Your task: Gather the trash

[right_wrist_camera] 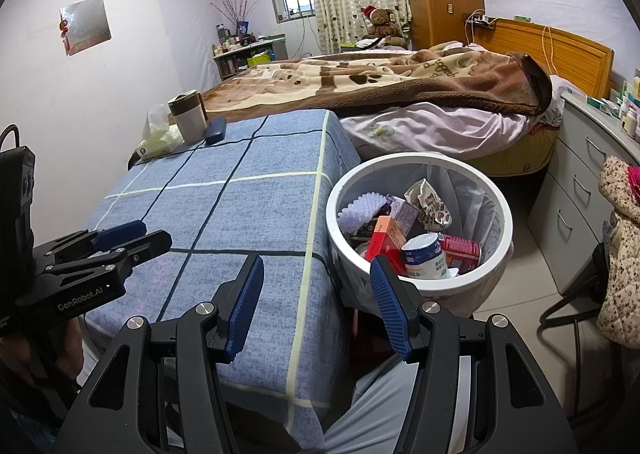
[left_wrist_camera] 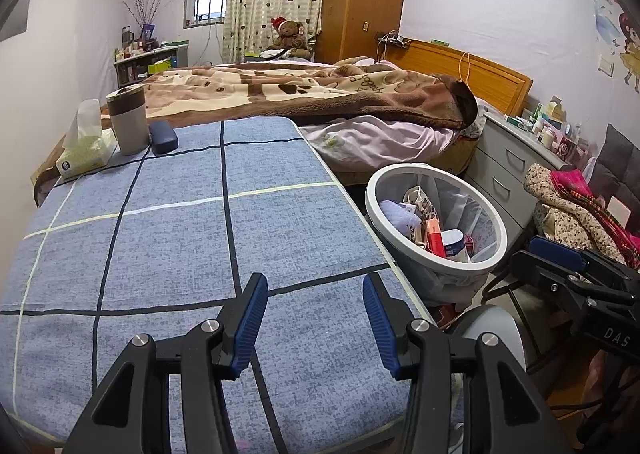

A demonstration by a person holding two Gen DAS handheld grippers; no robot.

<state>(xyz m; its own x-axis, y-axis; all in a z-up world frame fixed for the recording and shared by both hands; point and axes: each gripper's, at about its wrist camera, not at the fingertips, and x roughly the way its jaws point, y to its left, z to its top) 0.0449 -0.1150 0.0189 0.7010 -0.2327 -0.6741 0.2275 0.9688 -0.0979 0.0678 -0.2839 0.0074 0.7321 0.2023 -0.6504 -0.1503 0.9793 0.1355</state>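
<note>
Left gripper point(left_wrist_camera: 315, 314) hangs over the blue checked table point(left_wrist_camera: 168, 238) with its jaws apart and nothing between them, while the trash bin point(left_wrist_camera: 434, 254) stands on the floor just beside the table's right edge. Seen from the right wrist, the right gripper point(right_wrist_camera: 316, 294) likewise gapes unloaded above the table's near corner, and the bin point(right_wrist_camera: 496, 254) holds cartons, a can and crumpled wrappers.
</note>
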